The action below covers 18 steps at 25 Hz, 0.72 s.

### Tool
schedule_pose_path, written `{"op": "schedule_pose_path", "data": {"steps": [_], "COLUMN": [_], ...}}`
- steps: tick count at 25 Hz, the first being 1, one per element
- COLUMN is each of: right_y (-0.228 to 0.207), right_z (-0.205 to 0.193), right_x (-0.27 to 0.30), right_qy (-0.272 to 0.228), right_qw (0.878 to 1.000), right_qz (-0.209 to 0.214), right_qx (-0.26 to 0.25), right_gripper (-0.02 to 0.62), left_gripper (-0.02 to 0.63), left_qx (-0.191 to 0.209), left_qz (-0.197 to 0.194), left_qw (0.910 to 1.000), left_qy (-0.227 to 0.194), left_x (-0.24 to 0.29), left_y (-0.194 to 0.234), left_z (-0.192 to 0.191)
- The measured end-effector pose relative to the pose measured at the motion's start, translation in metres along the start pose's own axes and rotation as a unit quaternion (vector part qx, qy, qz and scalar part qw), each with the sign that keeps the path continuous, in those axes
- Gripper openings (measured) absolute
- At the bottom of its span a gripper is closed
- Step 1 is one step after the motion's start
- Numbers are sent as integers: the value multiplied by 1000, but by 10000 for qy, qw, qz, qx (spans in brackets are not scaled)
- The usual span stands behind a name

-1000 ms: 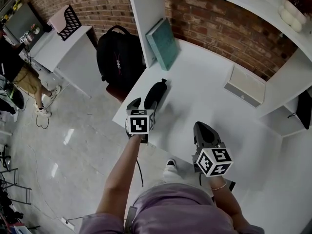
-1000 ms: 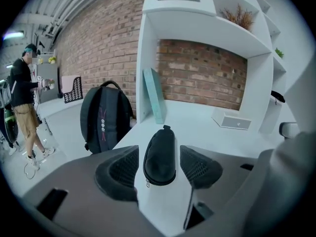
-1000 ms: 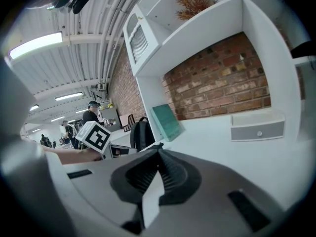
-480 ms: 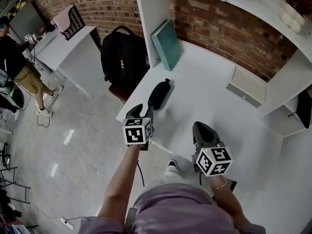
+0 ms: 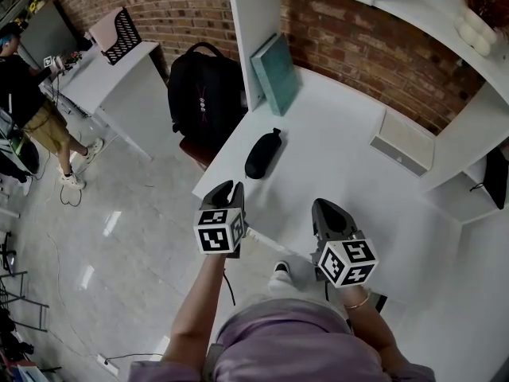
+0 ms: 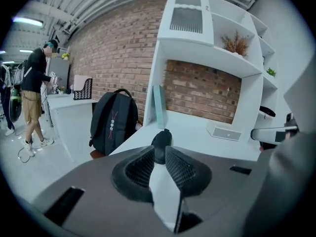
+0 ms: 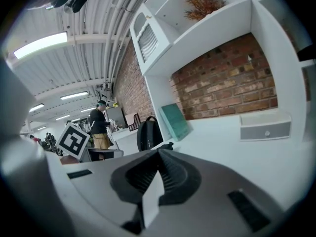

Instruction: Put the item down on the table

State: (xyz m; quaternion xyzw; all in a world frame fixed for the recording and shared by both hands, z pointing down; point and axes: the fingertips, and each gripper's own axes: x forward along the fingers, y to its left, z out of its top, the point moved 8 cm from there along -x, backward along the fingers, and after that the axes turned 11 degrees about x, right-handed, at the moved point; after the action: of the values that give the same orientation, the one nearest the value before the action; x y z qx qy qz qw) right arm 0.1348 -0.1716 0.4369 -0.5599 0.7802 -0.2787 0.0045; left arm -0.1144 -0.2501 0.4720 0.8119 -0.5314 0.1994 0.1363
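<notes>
Pouch: black, lying free on my counter, near the teal book.
Left gripper: fingers just closing, slim gap, empty, beyond the pouch from the book.
Right gripper: fingers together, empty.

Bench: white board, smooth, low sheen.
Black pouch, left side of bench: matt and soft-looking; cloth or rubber, cannot tell which.
Teal book, far left: smooth matt cover.
Shelf unit: white panels, smooth.
Wall, far side: rough red brick, matt.
Backpack, left of bench: black woven cloth, dull.
Floor: pale grey, polished, glossy with reflections.
</notes>
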Motion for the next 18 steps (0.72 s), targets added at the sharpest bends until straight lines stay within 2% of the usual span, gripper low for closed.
{"op": "schedule_pose_path", "data": {"steps": [10, 18], "right_y": [10, 13], "right_z": [-3, -4], "right_x": [3, 2], "right_qy": [27, 41], "right_qw": [9999, 9999], "right_qz": [113, 149], "right_qx": [-32, -31], "right_gripper": [0, 2], "left_gripper": [14, 0], "left_qx": [-27, -238], "left_qz": [42, 173], "left_qw": [9998, 9992], "left_qy": [-176, -282], "left_x": [-27, -46], "left_y": [3, 10], "left_z": [-8, -16]}}
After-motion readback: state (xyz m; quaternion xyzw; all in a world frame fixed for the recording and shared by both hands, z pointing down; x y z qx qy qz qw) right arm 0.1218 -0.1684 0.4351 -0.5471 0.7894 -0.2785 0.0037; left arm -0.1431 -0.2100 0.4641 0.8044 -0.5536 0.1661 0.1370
